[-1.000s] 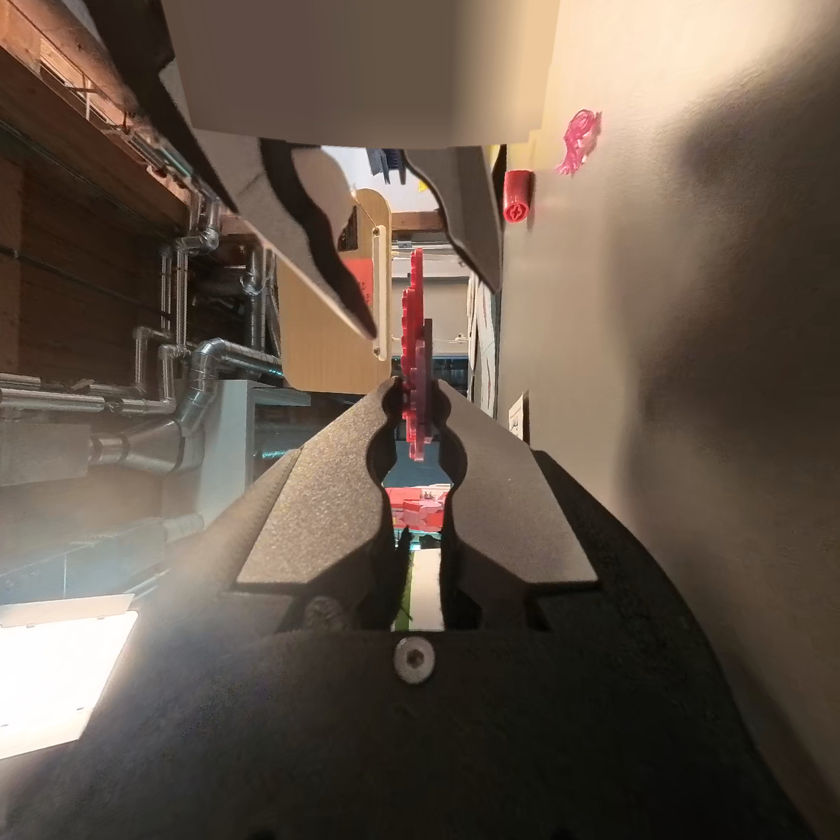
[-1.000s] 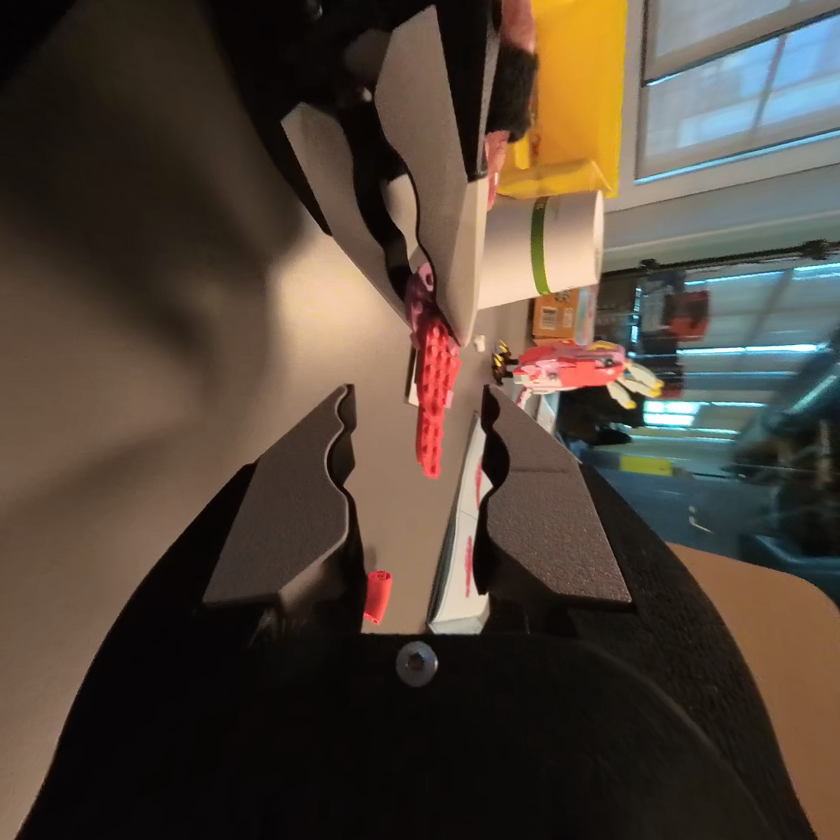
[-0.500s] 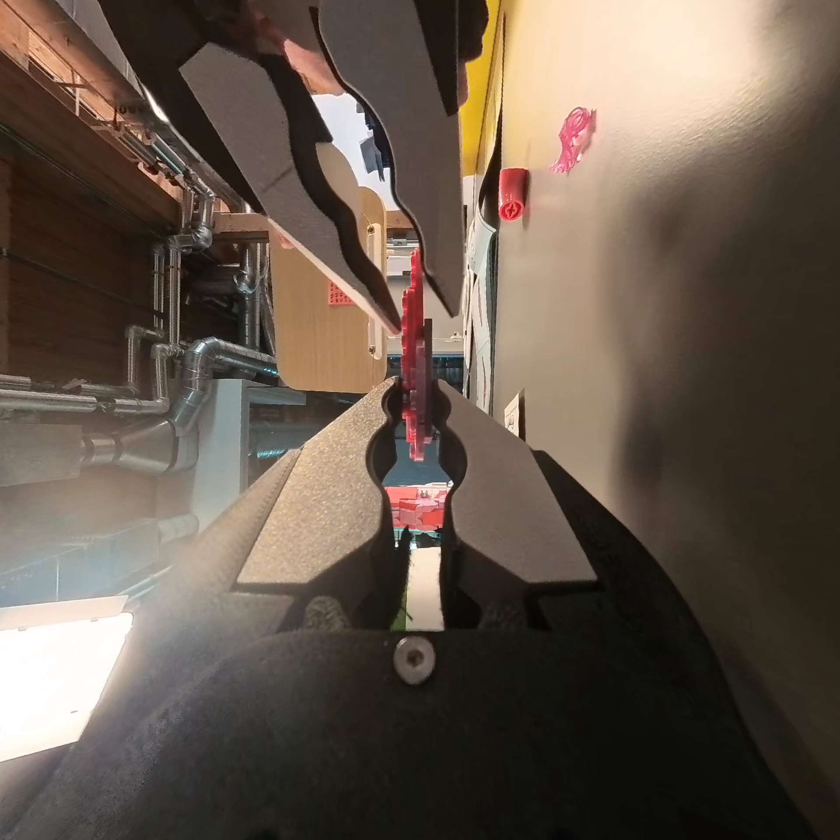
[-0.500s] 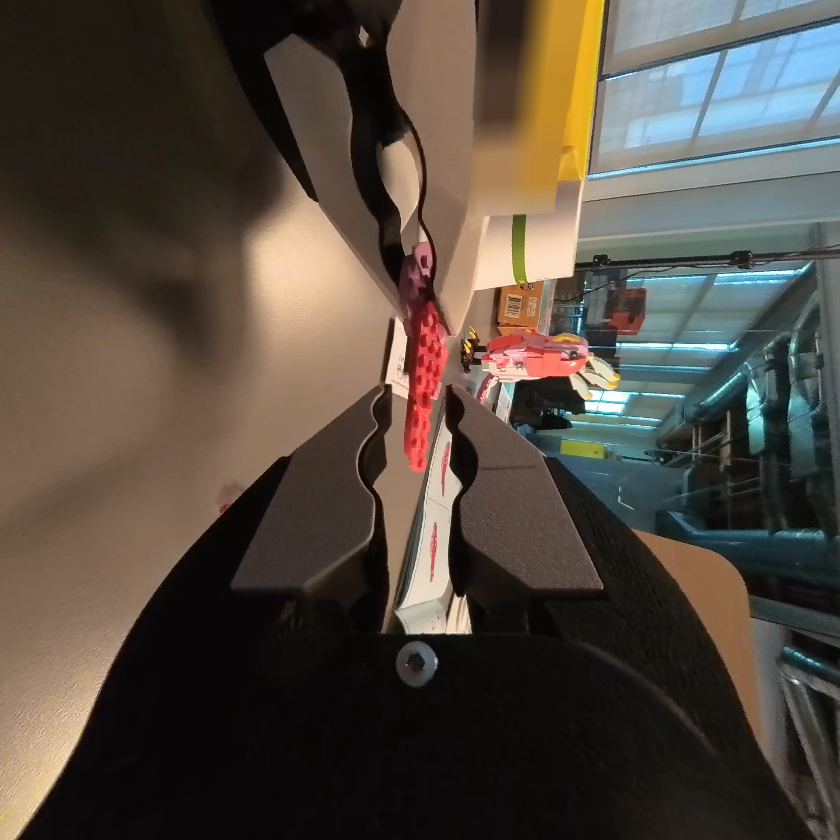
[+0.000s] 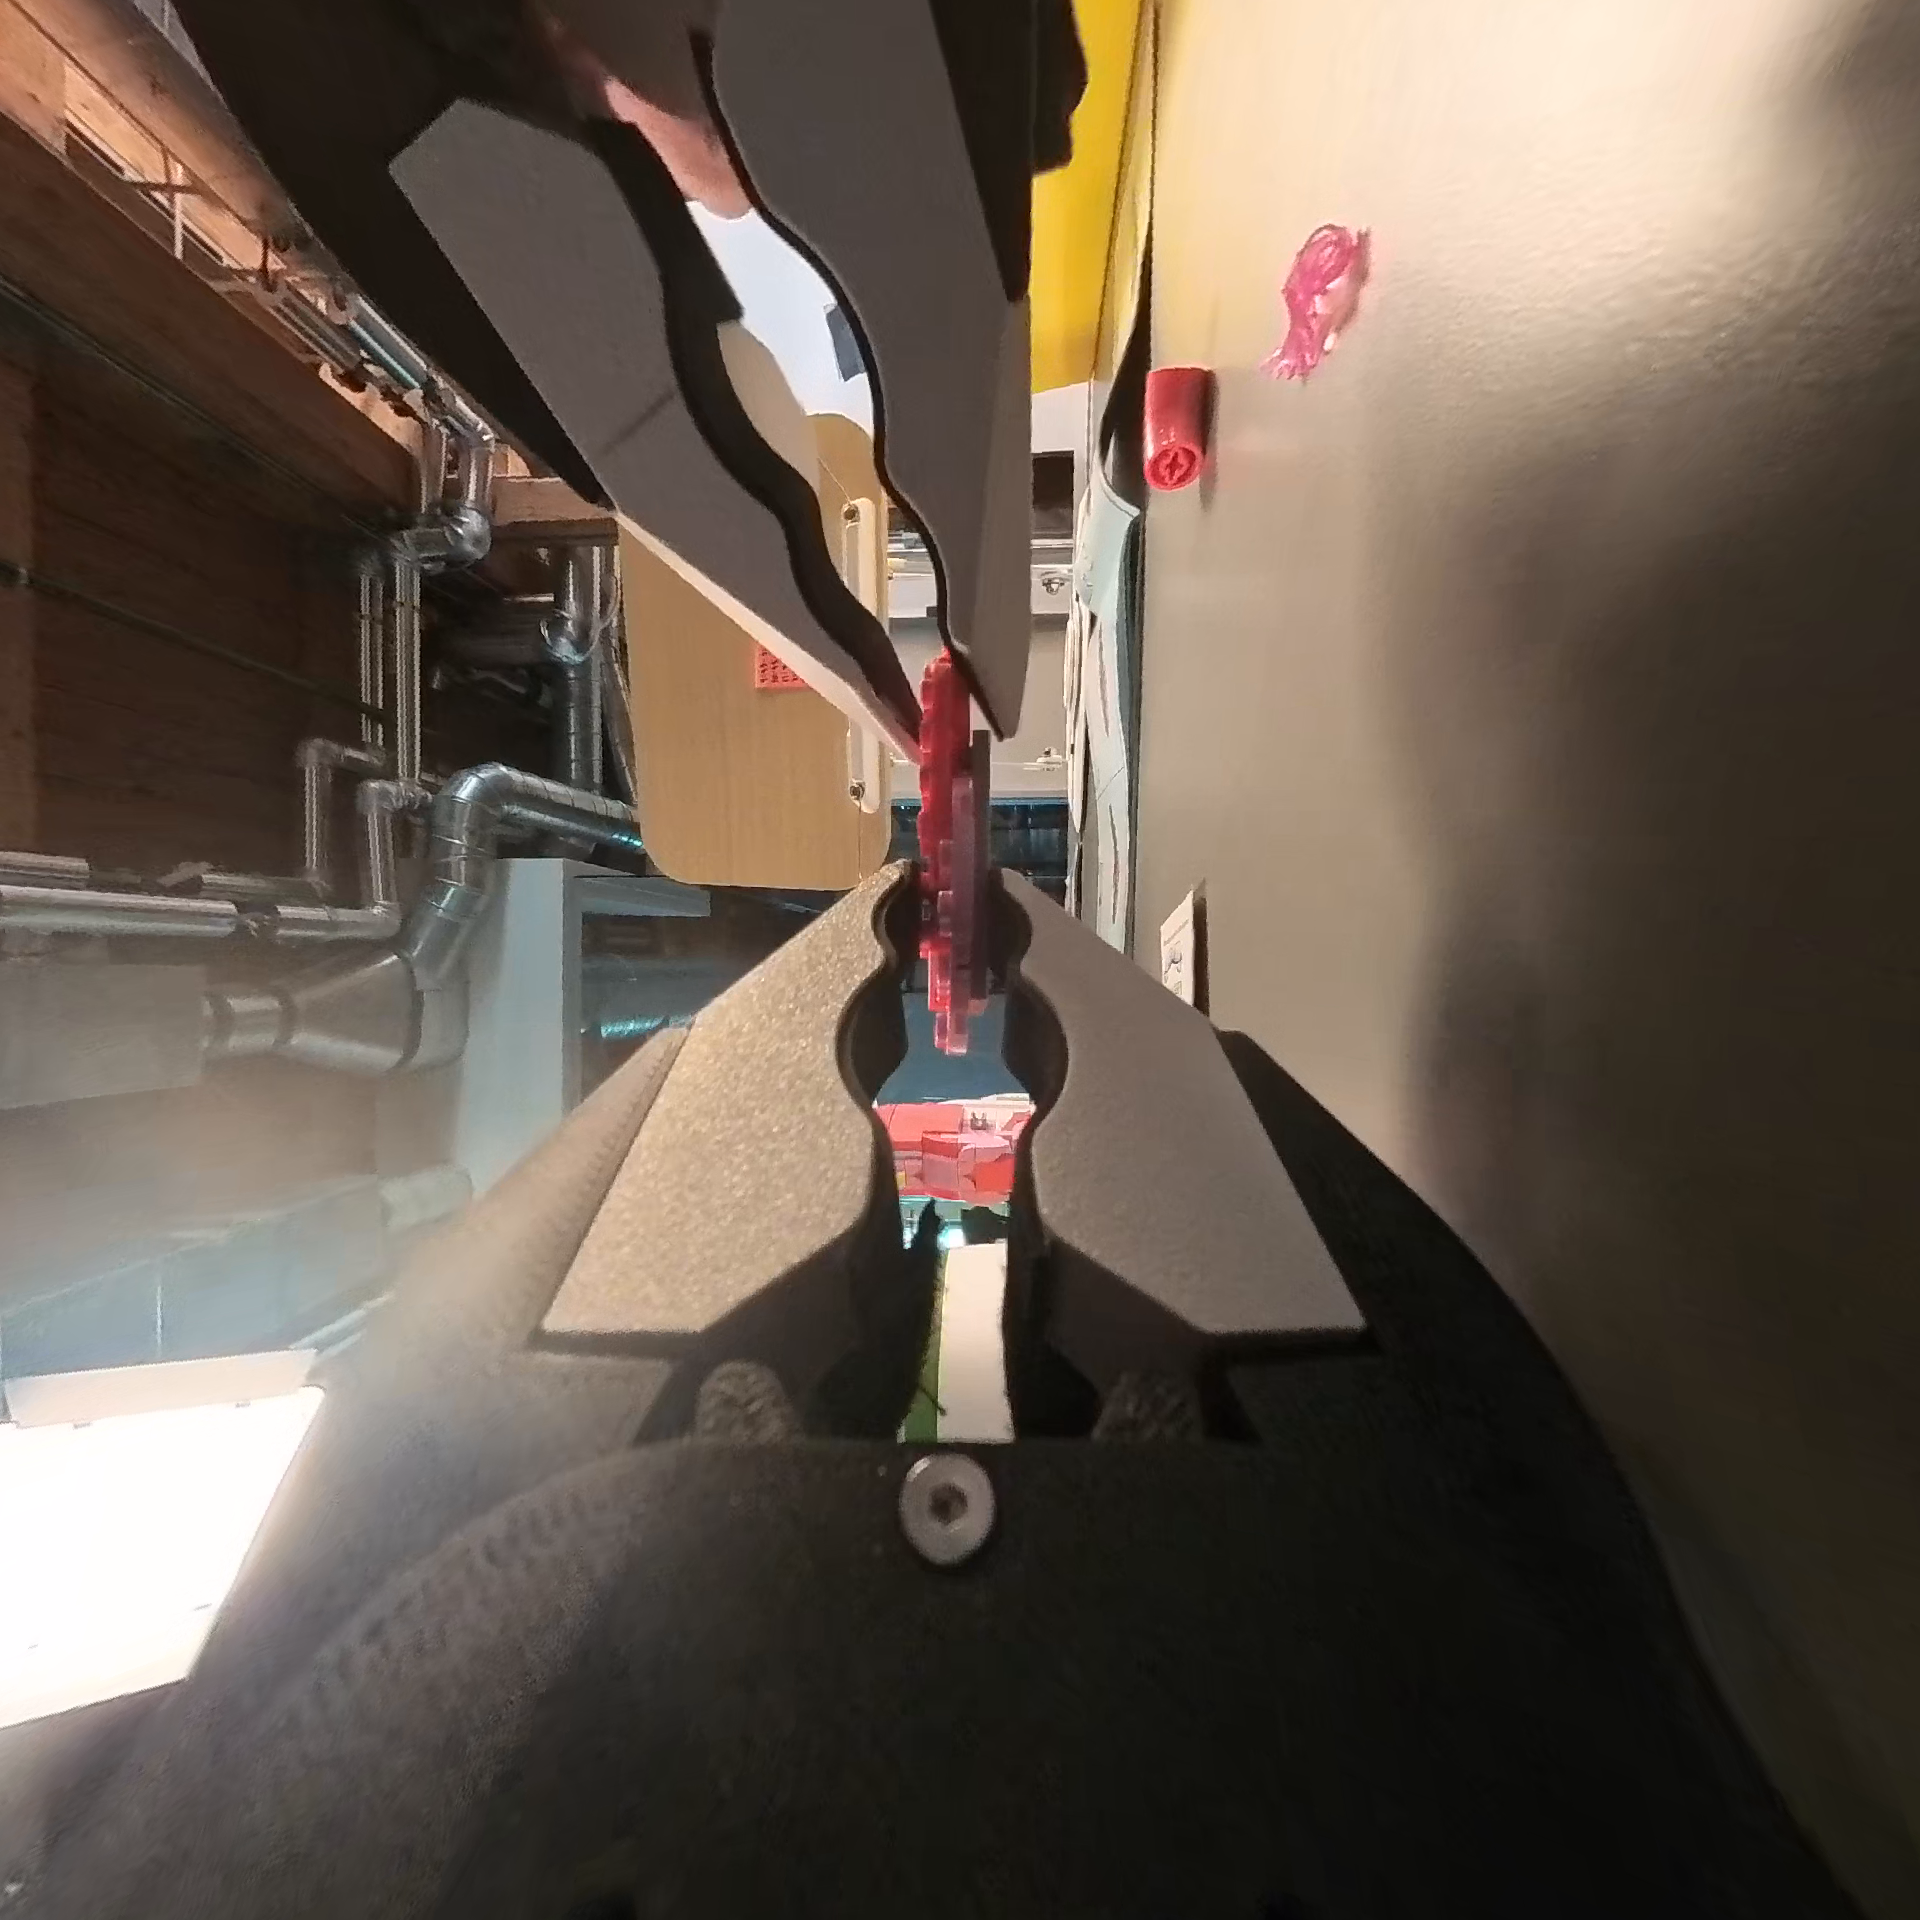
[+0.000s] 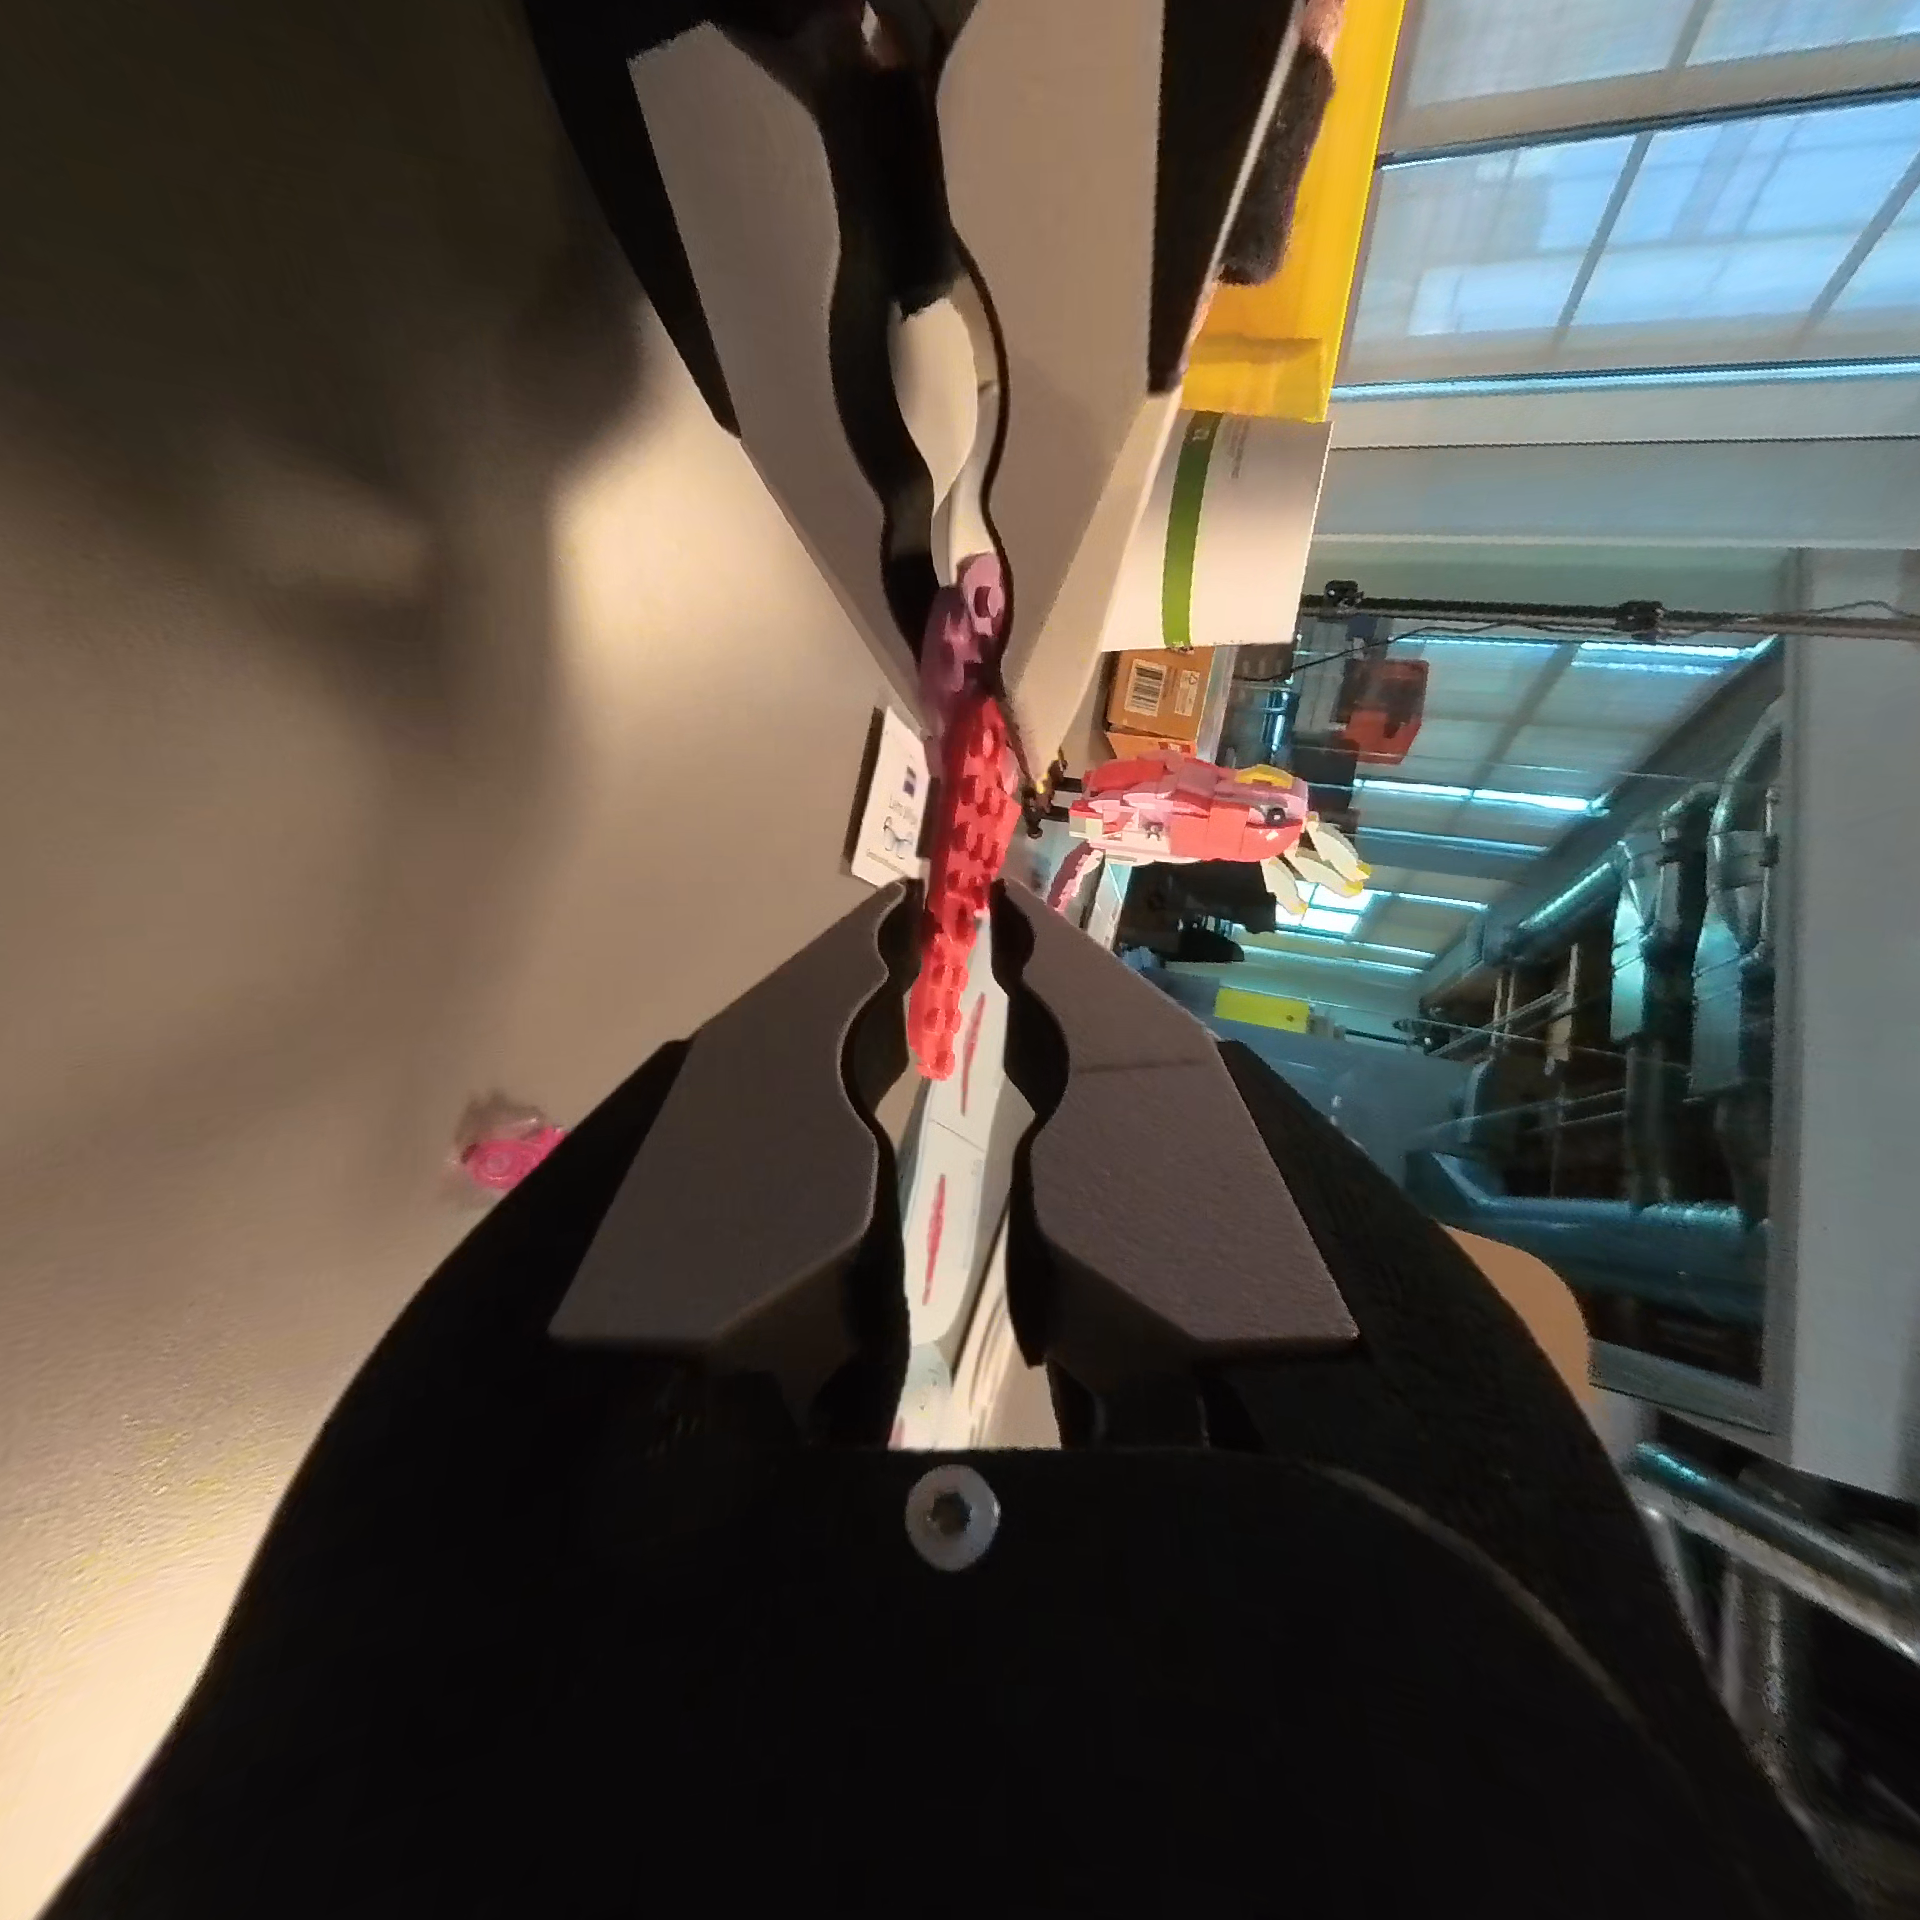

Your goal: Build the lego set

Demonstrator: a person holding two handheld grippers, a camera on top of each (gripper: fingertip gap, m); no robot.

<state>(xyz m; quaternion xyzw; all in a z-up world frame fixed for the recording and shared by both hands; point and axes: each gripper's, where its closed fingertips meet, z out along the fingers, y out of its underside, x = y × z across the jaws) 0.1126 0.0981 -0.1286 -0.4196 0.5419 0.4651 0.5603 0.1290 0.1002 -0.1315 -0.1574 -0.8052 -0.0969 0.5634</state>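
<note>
A thin red studded brick plate (image 6: pixel 961 883) with a pink piece (image 6: pixel 966 634) at one end hangs above the table, clamped at one end by each of the two grippers, edge-on.

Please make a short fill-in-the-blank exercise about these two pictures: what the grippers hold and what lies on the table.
1. Both grippers grip one studded plate of ____ colour.
2. Its far end, in the left gripper, is ____.
3. The small red cylinder lies on the ____.
4. The brick model behind is mostly ____.

Missing words: red; purple; table; pink
</note>
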